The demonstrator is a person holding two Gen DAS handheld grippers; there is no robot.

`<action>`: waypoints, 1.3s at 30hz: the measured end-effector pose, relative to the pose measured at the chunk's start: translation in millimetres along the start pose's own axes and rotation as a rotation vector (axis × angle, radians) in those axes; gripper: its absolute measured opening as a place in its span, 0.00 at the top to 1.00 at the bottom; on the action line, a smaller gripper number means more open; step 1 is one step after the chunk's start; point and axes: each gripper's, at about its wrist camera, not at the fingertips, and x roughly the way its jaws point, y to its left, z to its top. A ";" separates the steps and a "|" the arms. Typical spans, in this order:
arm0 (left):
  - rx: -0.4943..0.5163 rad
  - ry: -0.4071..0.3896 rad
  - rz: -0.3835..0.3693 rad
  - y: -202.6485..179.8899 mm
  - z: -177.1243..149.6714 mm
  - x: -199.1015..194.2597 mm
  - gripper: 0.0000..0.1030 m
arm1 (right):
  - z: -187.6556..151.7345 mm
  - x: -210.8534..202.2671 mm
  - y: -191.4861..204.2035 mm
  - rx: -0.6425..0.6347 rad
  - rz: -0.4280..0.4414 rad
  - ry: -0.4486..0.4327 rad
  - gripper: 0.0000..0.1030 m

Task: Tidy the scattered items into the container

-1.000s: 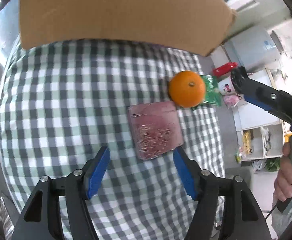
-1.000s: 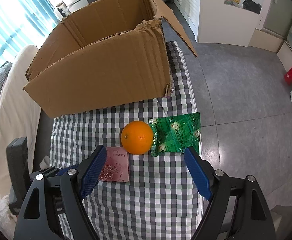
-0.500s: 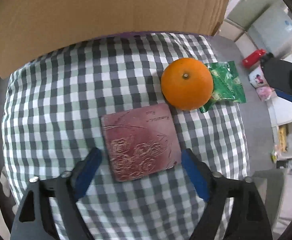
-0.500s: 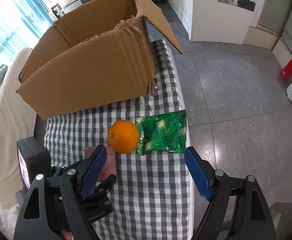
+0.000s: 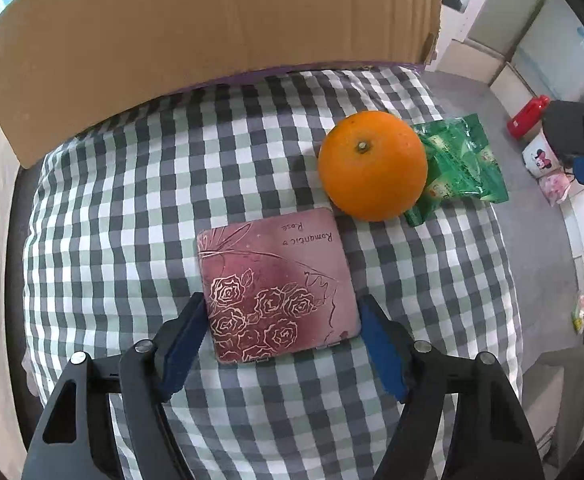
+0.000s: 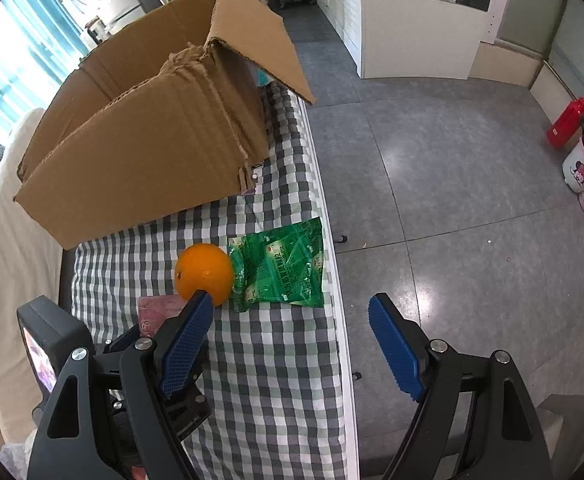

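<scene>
A pink case with a rose pattern (image 5: 276, 280) lies flat on the checked cloth (image 5: 132, 220). My left gripper (image 5: 282, 304) points down over it. Its jaws are closing, and both blue pads meet the case's left and right edges. An orange (image 5: 371, 164) sits just beyond the case, touching a green packet (image 5: 463, 160) on its right. The open cardboard box (image 5: 212, 40) stands at the back. In the right wrist view my right gripper (image 6: 290, 300) hangs open above the near edge of the green packet (image 6: 284, 268). Its left finger overlaps the orange (image 6: 204, 274), and the pink case (image 6: 160, 312) is partly hidden.
The cloth ends at the table's right edge (image 6: 333, 280), close to the green packet, with grey floor beyond. A red bottle (image 6: 567, 124) and a white cup (image 6: 579, 172) stand on the floor far right. The cardboard box (image 6: 132, 160) has one flap out over the edge.
The left gripper came down and forward over the pink case; its pads, earlier short of it, now sit against its sides. The right gripper drifted right toward the table's edge.
</scene>
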 end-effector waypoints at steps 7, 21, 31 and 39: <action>-0.018 -0.034 0.016 12.1 1.8 -15.0 0.28 | -1.1 1.7 0.3 -0.011 0.017 0.008 0.22; -0.062 -0.080 0.052 51.1 32.3 -59.9 0.80 | 2.6 0.5 16.7 -0.042 0.052 0.015 0.22; -0.156 -0.004 -0.082 90.6 23.1 -52.6 0.68 | 6.4 1.6 39.5 -0.071 0.062 0.016 0.22; -0.088 -0.008 -0.002 86.1 -0.9 -39.4 0.22 | 3.5 11.6 38.6 -0.060 0.051 0.043 0.22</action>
